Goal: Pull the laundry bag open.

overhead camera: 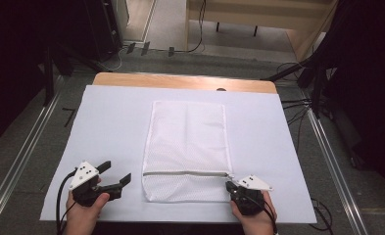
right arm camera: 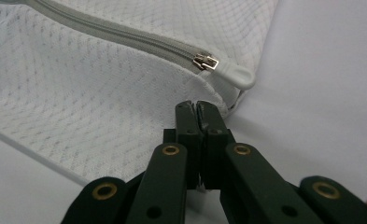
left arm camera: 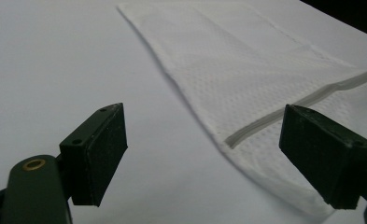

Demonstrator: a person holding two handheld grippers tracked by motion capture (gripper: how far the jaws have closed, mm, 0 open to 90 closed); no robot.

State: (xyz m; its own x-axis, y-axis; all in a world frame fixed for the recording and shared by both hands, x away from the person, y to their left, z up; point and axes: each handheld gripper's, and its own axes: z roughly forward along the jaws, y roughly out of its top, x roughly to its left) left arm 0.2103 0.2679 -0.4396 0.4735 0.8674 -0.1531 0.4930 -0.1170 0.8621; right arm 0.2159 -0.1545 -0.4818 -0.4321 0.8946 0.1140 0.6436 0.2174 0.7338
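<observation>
Here, the parts as laid out:

- Mesh bag (overhead camera: 187, 147): white, flat on the table sheet (overhead camera: 107, 122), lying lengthwise from 12 to 6 o'clock at the centre of the high view. Its near end is rounded.
- Zip (overhead camera: 185, 173): a grey line running across the bag from 9 to 3 o'clock, close to the near end. In the left gripper view the same zip (left arm camera: 307, 100) crosses the cloth towards 2 o'clock.
- Zip pull (right arm camera: 205, 61): a small metal tab at the closed end of the zip, beside a white fabric cover (right arm camera: 237, 74) at the bag's right edge.
- Left gripper (overhead camera: 112, 177): held in the left hand (overhead camera: 84, 210) at 7 o'clock on the sheet, well apart from the bag's left edge. Its jaws stand spread wide, with nothing between them; in its own view the bag lies ahead at 1 o'clock.
- Right gripper (overhead camera: 230, 186): held in the right hand (overhead camera: 253, 218) at 5 o'clock, at the bag's right edge, just below the zip end. Its jaws are pressed together; in its own view the tips (right arm camera: 197, 114) meet at the hem of the mesh just under the pull. Whether cloth is caught between them cannot be told.
- Table edge (overhead camera: 180, 81): bare wood shows at 12 o'clock, beyond the sheet.
</observation>
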